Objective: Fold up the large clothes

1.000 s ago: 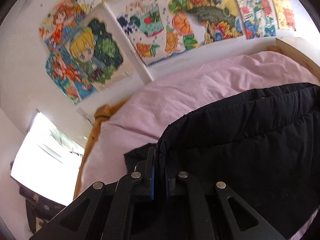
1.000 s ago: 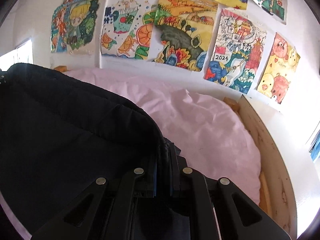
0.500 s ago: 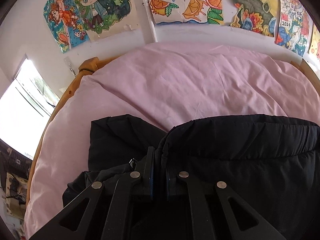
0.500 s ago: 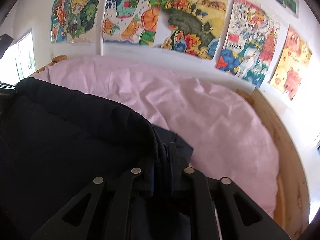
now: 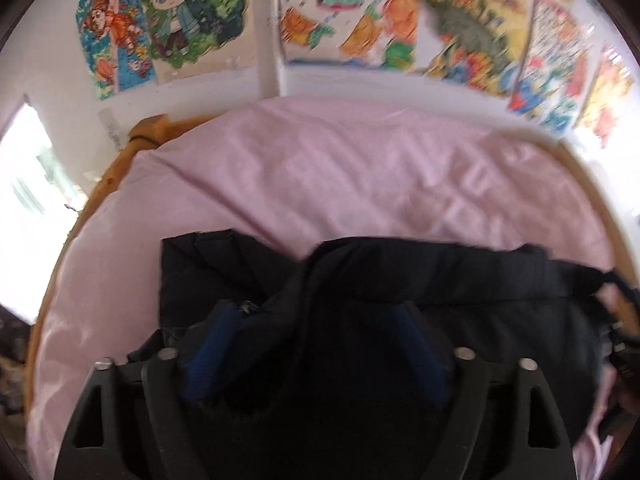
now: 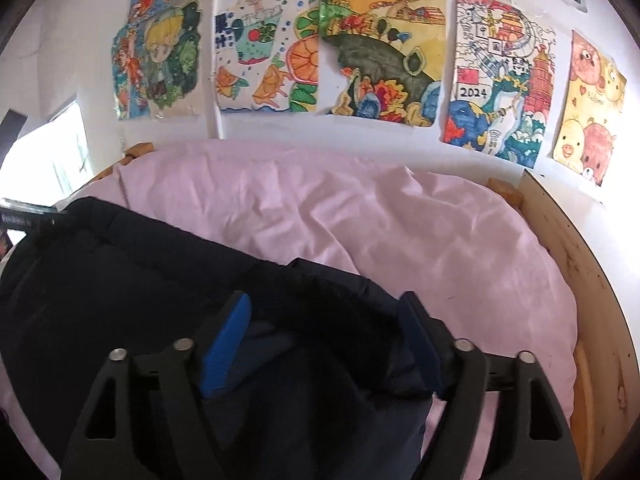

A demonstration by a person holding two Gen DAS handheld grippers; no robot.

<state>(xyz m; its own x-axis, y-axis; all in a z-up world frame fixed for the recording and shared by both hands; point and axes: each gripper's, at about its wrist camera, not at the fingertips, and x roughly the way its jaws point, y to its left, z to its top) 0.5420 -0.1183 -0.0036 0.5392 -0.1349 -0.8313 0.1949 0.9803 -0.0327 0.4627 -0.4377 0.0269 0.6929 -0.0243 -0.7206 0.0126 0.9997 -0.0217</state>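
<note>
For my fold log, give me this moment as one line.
stage: fold laid | left gripper: open over black jacket | right gripper: open over jacket | surface: pink bed sheet

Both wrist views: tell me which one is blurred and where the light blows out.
Left wrist view: motion-smeared, the wall drawings streaked, the window at the left edge blown to white. Right wrist view: sharp, drawings crisp, its window also washed out; both bend the wooden bed frame into a fisheye curve.

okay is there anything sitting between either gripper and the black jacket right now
Nothing visible. The black padded jacket lies directly between the spread fingers of the left gripper and right gripper, on the pink bedsheet.
</note>
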